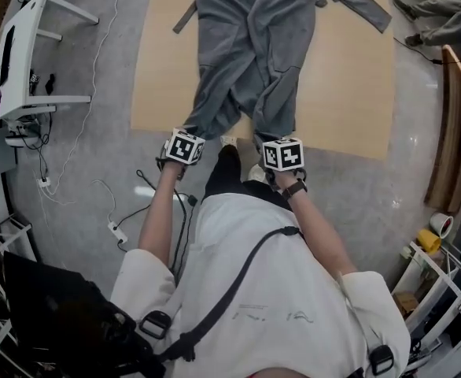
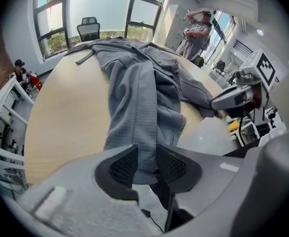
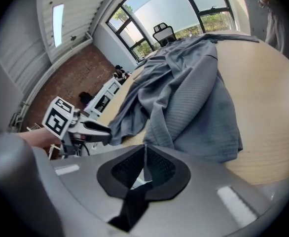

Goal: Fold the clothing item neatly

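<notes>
A grey garment (image 1: 262,46) lies spread on the wooden table (image 1: 348,93), and its near hem hangs over the front edge. My left gripper (image 1: 189,135) is at that edge on the left. In the left gripper view the hem (image 2: 139,98) runs down between the jaws of that gripper (image 2: 147,164), which stand apart with their pads not pressing on it. My right gripper (image 1: 279,142) is at the edge on the right. In the right gripper view its jaws (image 3: 144,164) are shut on a thin edge of the garment (image 3: 194,98).
A white desk (image 1: 26,53) stands to the left, with cables and a power strip (image 1: 116,231) on the floor. Wooden slats (image 1: 451,132) lean at the right. A person (image 2: 196,31) stands beyond the table's far end, near an office chair (image 2: 89,28).
</notes>
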